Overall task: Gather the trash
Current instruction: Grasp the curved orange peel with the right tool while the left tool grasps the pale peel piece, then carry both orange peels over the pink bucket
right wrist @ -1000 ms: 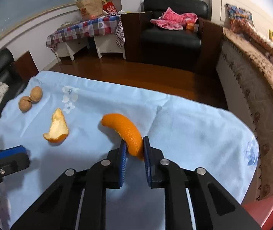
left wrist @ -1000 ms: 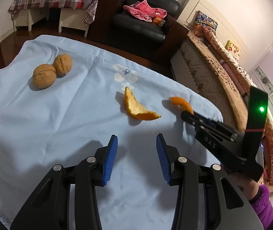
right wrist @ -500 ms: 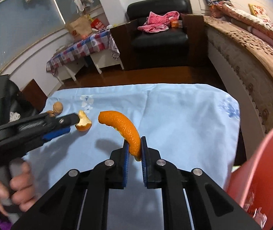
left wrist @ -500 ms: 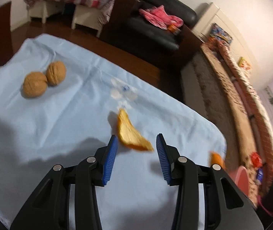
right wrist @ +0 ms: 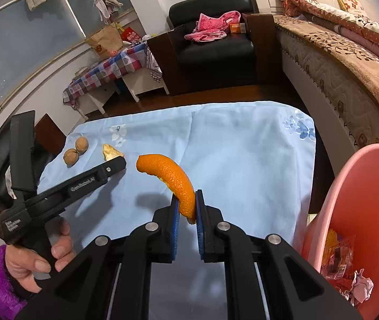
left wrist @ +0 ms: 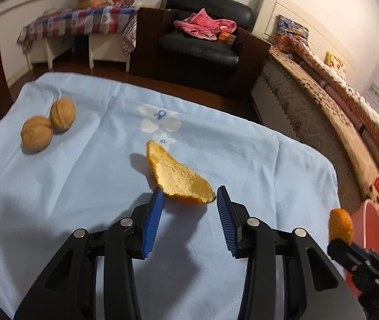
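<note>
Left wrist view: the left gripper (left wrist: 189, 200) hangs with jaws apart around an orange peel (left wrist: 178, 177) lying on the blue-clothed counter (left wrist: 56, 186), near two walnuts (left wrist: 47, 128).

Right wrist view: the right gripper (right wrist: 186, 210) has its jaws clamped on a curved peel (right wrist: 173, 178), beside the pink bin (right wrist: 359, 213).

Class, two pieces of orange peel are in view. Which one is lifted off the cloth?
The curved peel, clamped in the right gripper near the pink bin. The other peel lies pith-up on the cloth, between the left gripper's open fingers.
</note>
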Demonstrator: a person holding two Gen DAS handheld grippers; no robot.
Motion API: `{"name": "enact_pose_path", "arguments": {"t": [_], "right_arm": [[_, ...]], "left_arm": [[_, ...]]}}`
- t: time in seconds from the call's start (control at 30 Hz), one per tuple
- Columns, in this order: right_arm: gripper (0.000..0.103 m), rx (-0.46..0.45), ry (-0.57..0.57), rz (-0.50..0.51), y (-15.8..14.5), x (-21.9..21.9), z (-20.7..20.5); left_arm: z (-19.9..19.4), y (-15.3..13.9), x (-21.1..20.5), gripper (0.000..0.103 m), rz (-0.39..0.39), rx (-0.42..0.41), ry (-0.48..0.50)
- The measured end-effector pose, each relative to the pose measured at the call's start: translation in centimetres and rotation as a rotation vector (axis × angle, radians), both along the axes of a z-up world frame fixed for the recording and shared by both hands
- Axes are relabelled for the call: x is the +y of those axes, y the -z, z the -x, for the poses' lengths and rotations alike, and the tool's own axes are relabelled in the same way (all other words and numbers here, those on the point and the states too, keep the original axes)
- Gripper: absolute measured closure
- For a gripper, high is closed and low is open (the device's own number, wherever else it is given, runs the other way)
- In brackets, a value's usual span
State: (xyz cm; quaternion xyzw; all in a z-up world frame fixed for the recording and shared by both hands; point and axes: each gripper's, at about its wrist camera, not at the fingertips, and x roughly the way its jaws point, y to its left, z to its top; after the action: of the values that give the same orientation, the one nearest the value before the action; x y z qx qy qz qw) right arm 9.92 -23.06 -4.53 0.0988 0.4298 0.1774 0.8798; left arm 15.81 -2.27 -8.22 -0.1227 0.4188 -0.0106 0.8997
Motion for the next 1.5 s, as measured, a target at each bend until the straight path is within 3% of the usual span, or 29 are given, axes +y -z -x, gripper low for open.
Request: {"name": "enact_pose_path", "arguments": {"t": [0.13,0.33,0.87,1.17,1.5], "right_arm": [[0.093,0.001,0.003,-0.002,0.0,-0.2,0.2],[0.093,0.011,0.000,-0.010,0.0,-0.2,0.3],[0.093,-0.022,0.005,-0.023,-1.8,-1.0,3.4],[0.093,-0.032,0.031,-0.042,-2.7,-2.8,6.7],[0.092,-0.057,0.078,-0.053,-3.6,-5.1,9.7]], "left_arm": [[0.1,0.2,-0.8,0.076,-0.033,-0.018,0.025],[0.3,-0.1,-0.6,0.099,-0.018,-0.028,0.049],[5.1,-2.9,-1.4,0.100,0.090,-0.003,0.113],[7.9,-4.7,-3.6,0.100,0.087,0.000,0.150],[10.7,-6.7,-6.4,0.100,0.032,-0.040,0.206]]}}
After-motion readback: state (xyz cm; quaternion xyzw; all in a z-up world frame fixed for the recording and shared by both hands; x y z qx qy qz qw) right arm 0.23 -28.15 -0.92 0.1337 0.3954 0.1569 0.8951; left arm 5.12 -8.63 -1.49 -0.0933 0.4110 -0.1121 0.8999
